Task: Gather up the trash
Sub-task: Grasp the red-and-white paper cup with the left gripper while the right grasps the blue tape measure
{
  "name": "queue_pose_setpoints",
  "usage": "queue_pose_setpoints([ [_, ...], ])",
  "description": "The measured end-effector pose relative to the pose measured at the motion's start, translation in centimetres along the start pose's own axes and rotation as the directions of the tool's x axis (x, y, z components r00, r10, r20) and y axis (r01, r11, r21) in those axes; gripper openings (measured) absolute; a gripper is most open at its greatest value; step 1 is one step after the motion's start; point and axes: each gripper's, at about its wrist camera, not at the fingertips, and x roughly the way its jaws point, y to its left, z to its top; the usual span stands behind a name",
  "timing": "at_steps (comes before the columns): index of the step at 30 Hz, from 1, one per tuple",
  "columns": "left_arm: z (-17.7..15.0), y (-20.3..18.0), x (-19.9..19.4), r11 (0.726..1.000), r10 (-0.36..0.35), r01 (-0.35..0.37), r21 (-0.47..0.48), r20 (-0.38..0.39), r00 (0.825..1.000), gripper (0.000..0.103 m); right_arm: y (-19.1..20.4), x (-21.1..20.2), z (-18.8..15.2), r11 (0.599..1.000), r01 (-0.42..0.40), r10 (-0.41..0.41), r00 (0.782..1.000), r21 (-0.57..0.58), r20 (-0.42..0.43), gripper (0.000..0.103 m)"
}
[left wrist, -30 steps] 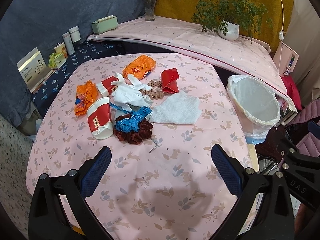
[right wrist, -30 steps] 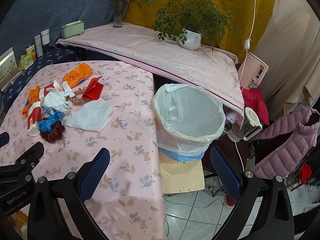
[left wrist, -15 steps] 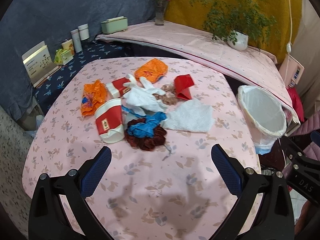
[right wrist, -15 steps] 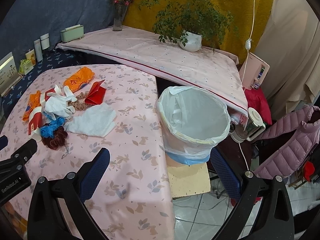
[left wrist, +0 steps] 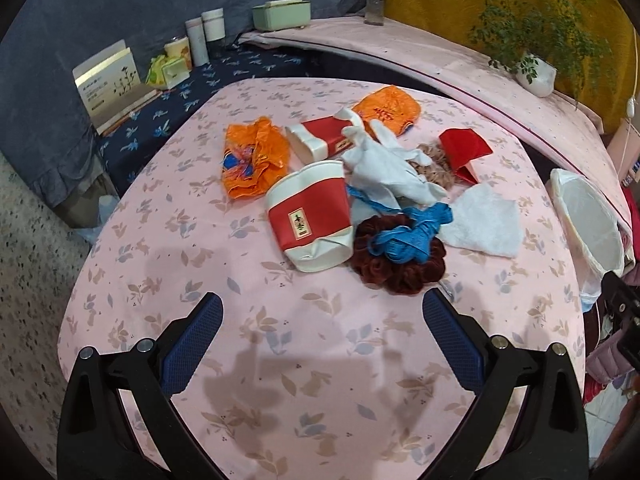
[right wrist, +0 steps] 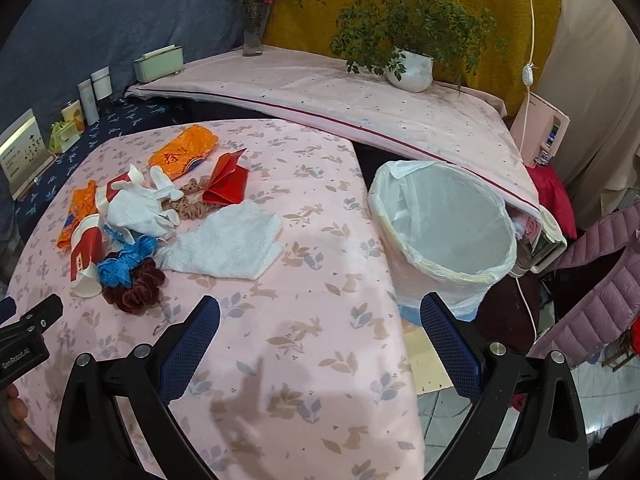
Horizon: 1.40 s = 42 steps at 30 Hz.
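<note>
Left fingers (left wrist: 192, 340), spread and empty, now nearer the red cup (left wrist: 310, 216).

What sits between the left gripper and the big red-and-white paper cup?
Nothing: in the left wrist view only bare tablecloth separates the open left gripper from the cup.

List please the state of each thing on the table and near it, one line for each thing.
left gripper: open, empty
right gripper: open, empty
trash bin: upright, lined, looks empty
near paper cup: lying on its side
far paper cup: lying on its side
white glove: crumpled
white towel: lying flat
red envelope: folded, part open
</note>
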Motion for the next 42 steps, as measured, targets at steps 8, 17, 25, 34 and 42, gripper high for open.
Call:
queue_pose_setpoints([
  [8, 1.6, 2.3, 1.4, 1.0, -0.013, 0.013, -0.023, 0.001, 1.0, 0.095, 4.9, 1.8, 1.6, 0.992, -0.119, 0.118, 0.993, -0.033, -0.02, 0.088],
  [17, 2.7, 5.6, 3.3, 0.997, 0.014, -0.015, -0.079, -0.015, 1.0, 0.096, 10.6, 5.3, 2.5, 0.968, -0.251, 0.245, 0.962, -0.031, -0.118, 0.065],
  [25, 3.6, 8.0, 5.2, 0.992, 0.01, -0.016, -0.129, -0.043, 0.999, 0.096, 14.2, 7.9, 2.8, 0.949, -0.314, 0.307, 0.934, -0.012, -0.181, 0.065],
  [34, 4.3, 7.8, 7.7, 0.986, -0.083, 0.069, -0.149, -0.09, 0.993, 0.096, 15.4, 9.8, 2.8, 0.932, -0.363, 0.357, 0.906, 0.015, -0.228, 0.026],
  [42, 4.7, 5.1, 9.8, 0.979, -0.169, 0.151, -0.135, -0.129, 0.977, 0.096, 14.4, 9.5, 3.1, 0.928, -0.372, 0.369, 0.904, 0.027, -0.215, 0.021],
])
